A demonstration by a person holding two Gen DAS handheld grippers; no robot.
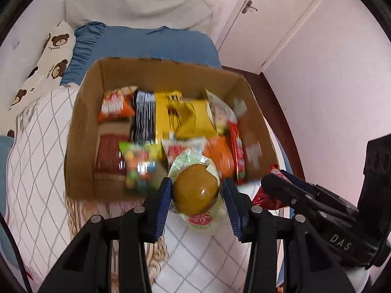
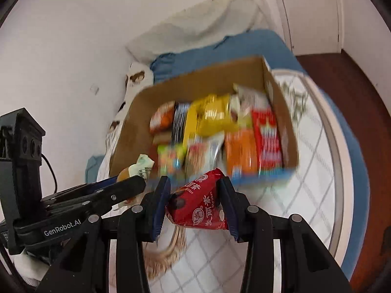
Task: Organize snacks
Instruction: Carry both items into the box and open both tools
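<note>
Fingers of the left gripper (image 1: pixel 196 193) clamp a round brown bun in clear wrapper (image 1: pixel 195 190); the right gripper (image 2: pixel 194 200) pinches a red foil snack packet (image 2: pixel 199 205). Both hover just before the open cardboard box (image 1: pixel 83 131) on the bed (image 1: pixel 39 146). Judged next: carry both over the near wall and release into gaps.

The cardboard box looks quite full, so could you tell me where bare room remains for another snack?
In the cardboard box, bare floor shows only at the near-left corner, between the left wall and the candy bag. The middle and right are crowded with packets, from the yellow bag to the red pack.
</note>
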